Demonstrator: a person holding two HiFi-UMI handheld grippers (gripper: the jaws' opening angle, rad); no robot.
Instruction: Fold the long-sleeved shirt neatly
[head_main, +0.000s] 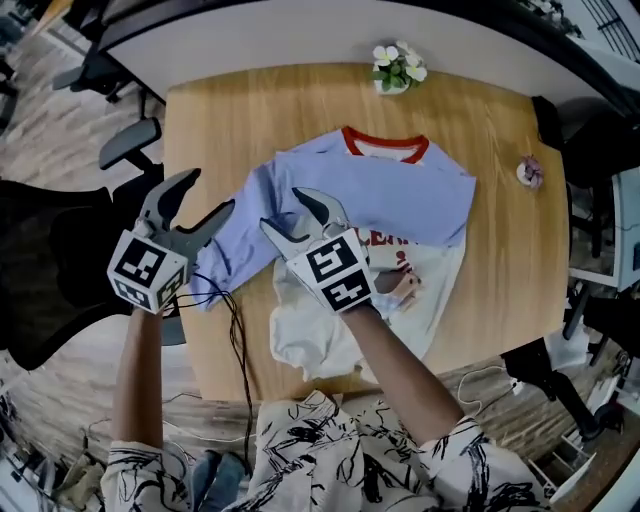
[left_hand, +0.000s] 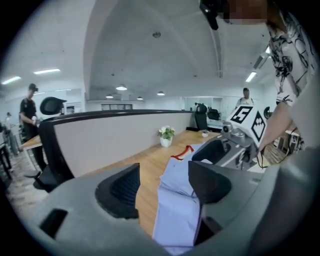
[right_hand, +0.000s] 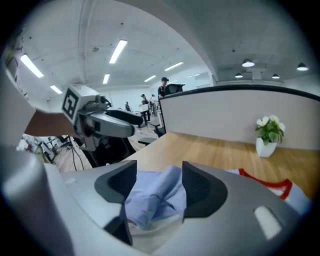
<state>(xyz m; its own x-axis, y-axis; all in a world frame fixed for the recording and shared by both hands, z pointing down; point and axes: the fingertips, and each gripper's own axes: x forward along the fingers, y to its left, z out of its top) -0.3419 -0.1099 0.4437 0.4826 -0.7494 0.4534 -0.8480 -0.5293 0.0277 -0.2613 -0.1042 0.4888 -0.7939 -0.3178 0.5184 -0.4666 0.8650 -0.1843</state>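
Note:
The long-sleeved shirt (head_main: 400, 190) lies on the wooden table (head_main: 220, 120), with a red collar, a white body and light blue sleeves. One blue sleeve is folded across the chest, and the other sleeve (head_main: 240, 245) trails toward the table's left front edge. My left gripper (head_main: 208, 192) hovers open over that left sleeve (left_hand: 175, 210), and nothing is pinched between its pads. My right gripper (head_main: 285, 210) stands open above the shirt's middle. Bunched blue cloth (right_hand: 152, 197) lies between and below its jaws.
A small potted plant (head_main: 397, 68) stands at the table's far edge and a small pink object (head_main: 529, 172) sits at the right. A black cable (head_main: 238, 350) hangs off the near edge. Office chairs (head_main: 130, 140) stand to the left. A person (left_hand: 29, 117) stands far off.

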